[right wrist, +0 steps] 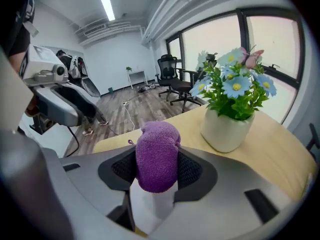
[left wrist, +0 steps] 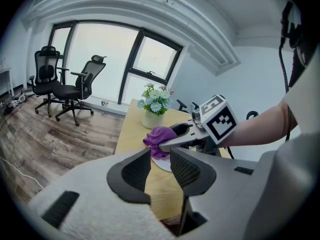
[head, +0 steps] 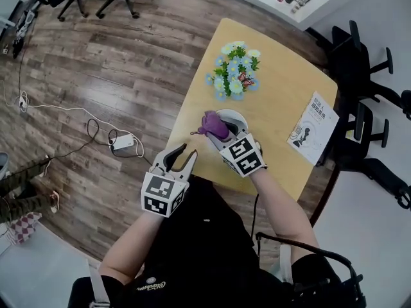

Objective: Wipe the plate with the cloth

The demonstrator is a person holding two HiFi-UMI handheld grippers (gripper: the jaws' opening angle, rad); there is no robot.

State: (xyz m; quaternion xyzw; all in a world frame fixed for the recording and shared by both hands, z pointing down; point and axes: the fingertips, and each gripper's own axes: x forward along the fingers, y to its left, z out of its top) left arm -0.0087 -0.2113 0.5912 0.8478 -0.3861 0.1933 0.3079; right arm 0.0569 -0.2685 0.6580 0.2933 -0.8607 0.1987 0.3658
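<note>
Cloth [right wrist: 157, 156], purple and bunched into a ball, fills the gap between the jaws of the right gripper [right wrist: 157, 170], which are clamped on it from both sides. Its top bulges out past their tips. Directly under those jaws and the cloth lies the white plate [right wrist: 150, 204]; whether the cloth presses on it or hangs just above cannot be told. In the head view the plate's [head: 235, 115] rim shows just beyond the right gripper [head: 218, 131]. Ahead of the right gripper's tips and a little to their right stands a white pot of flowers [right wrist: 227, 129] with blue and white blooms, near the plate but apart from it. The left gripper [head: 185, 154] hangs at the near edge of the wooden table [head: 282, 95], beside the right one and closer to the person. Its jaws stand apart with nothing held between them. Through their gap, in the left gripper view, show the tabletop and part of the plate [left wrist: 162, 163], with the cloth [left wrist: 159, 135] and the right gripper [left wrist: 169, 140] just ahead. A booklet [head: 314, 127] lies well off to the right gripper's right. Office chairs [left wrist: 65, 84] stand far off to the left gripper's left.
</note>
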